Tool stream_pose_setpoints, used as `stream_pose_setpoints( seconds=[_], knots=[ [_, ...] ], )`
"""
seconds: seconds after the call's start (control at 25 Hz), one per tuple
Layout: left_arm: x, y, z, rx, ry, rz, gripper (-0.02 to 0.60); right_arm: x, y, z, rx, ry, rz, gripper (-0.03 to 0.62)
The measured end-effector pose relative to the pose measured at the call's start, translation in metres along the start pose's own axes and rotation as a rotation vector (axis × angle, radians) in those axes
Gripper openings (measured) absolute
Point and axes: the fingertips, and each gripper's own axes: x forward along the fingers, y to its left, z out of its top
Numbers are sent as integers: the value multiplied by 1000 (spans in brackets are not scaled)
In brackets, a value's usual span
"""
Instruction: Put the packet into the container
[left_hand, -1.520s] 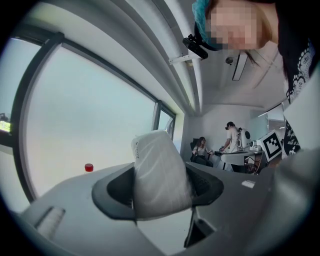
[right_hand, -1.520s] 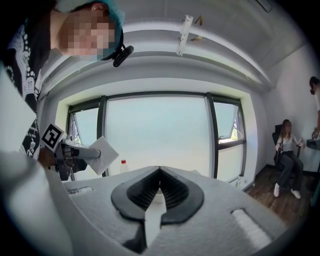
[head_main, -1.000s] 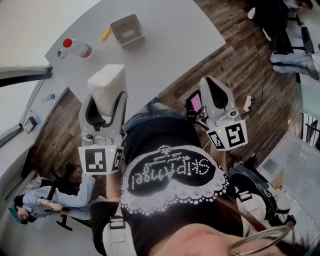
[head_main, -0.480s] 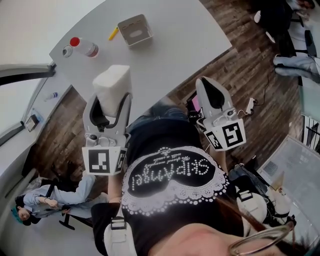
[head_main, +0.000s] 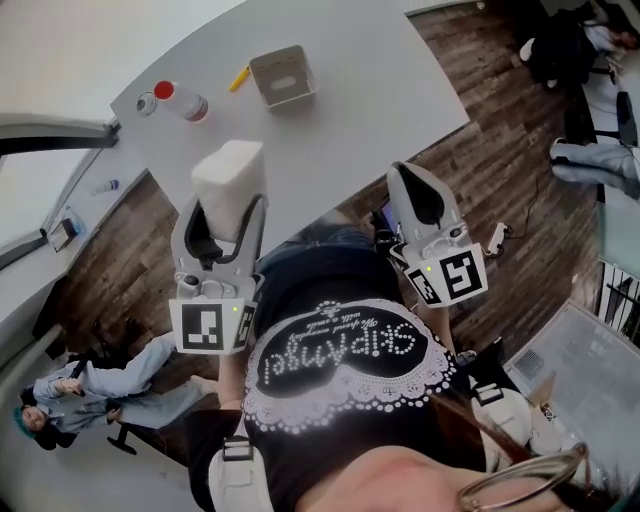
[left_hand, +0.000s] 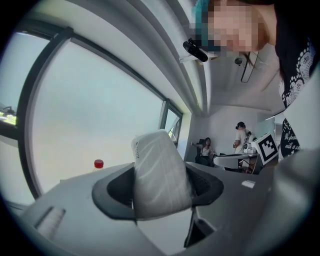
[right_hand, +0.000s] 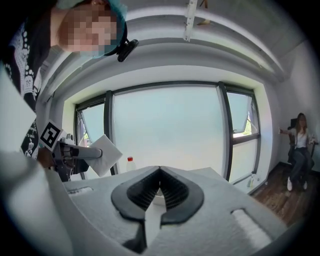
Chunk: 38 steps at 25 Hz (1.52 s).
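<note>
A white, soft packet (head_main: 228, 182) is held upright between the jaws of my left gripper (head_main: 226, 210), over the near edge of the grey table (head_main: 350, 110). In the left gripper view the packet (left_hand: 161, 175) fills the gap and both pads press on its sides, so my left gripper (left_hand: 161, 192) is shut on it. The container (head_main: 282, 75), a small open grey box, stands farther back on the table, apart from the packet. My right gripper (head_main: 408, 175) hangs beside the table's near edge, shut and empty; its jaws (right_hand: 160, 172) meet at the tips.
A clear bottle with a red cap (head_main: 182, 100) lies left of the container, a yellow marker (head_main: 240, 78) between them. Wooden floor (head_main: 480, 130) lies right of the table. A person (head_main: 90, 385) sits at lower left. Another person (right_hand: 299, 145) sits by the windows.
The head view has drifted, so the table's things sit lower and more to the right. The left gripper still grips the packet. Both grippers keep much the same pose.
</note>
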Motion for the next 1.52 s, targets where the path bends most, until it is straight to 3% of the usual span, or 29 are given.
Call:
stream_pose_setpoints(
  seconds=[0.32,0.76,1.28,1.52],
  knots=[
    [-3,8,1,-3,1,51,282,6,-6,3,-7,4,21,2],
    [11,19,10,28,-24,50,282,3,-16,-2,9,15,-11,2],
    [53,21,11,45,-36,-19,282,-1,-26,-5,29,32,-65,2],
    [75,27,15,62,-79,-43,282,-2,-30,-7,31,37,-79,2]
  ],
)
